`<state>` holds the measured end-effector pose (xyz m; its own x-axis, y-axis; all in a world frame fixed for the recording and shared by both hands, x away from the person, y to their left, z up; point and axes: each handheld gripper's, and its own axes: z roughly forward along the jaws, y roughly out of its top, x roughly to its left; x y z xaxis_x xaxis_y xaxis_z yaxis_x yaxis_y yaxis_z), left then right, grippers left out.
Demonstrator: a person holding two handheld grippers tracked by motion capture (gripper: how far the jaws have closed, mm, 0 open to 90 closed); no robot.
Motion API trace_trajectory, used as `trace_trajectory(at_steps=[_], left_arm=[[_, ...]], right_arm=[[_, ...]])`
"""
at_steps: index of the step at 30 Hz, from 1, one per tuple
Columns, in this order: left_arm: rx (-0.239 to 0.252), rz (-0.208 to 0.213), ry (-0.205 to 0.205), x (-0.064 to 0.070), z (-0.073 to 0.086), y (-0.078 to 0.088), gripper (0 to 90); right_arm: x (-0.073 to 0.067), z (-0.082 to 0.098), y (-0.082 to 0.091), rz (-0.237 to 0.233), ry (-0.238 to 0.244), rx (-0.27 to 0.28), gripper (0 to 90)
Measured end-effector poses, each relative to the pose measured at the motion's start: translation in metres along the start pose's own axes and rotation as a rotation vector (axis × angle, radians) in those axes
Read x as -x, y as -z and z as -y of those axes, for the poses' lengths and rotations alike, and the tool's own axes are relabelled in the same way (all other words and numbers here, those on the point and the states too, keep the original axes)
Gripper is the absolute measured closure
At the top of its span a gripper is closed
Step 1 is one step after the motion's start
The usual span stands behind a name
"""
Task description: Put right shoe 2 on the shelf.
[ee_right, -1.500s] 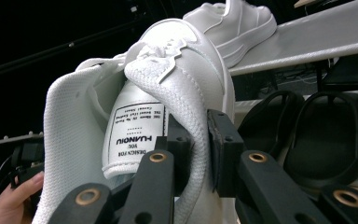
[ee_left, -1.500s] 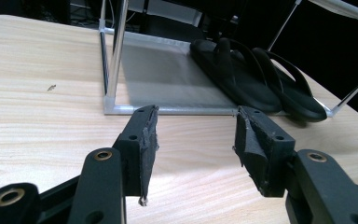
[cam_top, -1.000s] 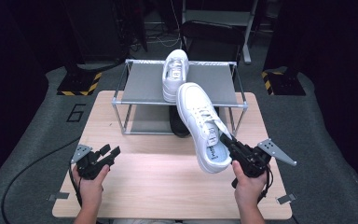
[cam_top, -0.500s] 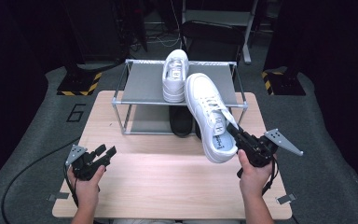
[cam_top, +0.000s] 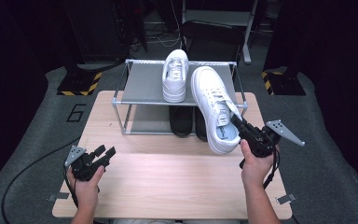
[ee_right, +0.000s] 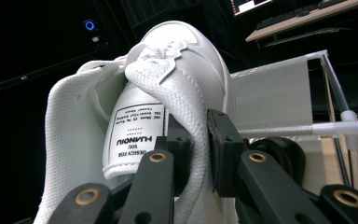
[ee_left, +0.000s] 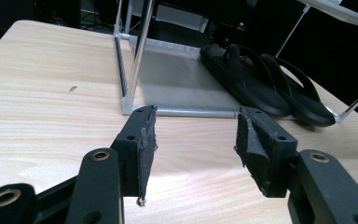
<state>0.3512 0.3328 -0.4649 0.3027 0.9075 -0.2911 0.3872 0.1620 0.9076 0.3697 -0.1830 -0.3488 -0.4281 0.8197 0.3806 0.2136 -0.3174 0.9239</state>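
**Right gripper holds a white shoe at the rack**

Your right gripper (cam_top: pixel 240 127) is clamped on the side wall of a white shoe (cam_top: pixel 213 106), held in the air with its toe over the rack (cam_top: pixel 142 84), beside the other white shoe (cam_top: pixel 175 74) on the top shelf. Your left gripper (cam_top: pixel 103 153) rests low over the table (cam_top: pixel 168 186), jaws apart and empty. Black sandals (ee_left: pixel 261 84) sit on the rack's bottom shelf.

Right gripper (cam_top: pixel 240 125) fingers clamped tight and raised; left gripper (cam_top: pixel 103 153) spread, seemingly low.
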Motion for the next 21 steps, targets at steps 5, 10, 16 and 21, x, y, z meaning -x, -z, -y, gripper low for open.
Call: trace_trajectory(at_steps=[5, 10, 16, 21], left_arm=[[-0.003, 0.001, 0.002, -0.002, 0.000, 0.002, 47.2], [0.011, -0.005, 0.007, -0.002, 0.002, 0.002, 47.2], [0.005, -0.001, -0.013, -0.001, 0.001, 0.003, 47.1], [-0.004, 0.002, -0.012, -0.003, 0.003, 0.002, 47.1]], right_arm=[[0.003, -0.008, -0.009, 0.020, 0.006, 0.003, 80.1], [0.005, -0.017, -0.017, 0.037, 0.014, 0.012, 80.1], [0.004, -0.028, -0.029, 0.046, 0.002, 0.013, 80.0], [0.003, -0.035, -0.044, 0.067, 0.000, 0.012, 80.0]])
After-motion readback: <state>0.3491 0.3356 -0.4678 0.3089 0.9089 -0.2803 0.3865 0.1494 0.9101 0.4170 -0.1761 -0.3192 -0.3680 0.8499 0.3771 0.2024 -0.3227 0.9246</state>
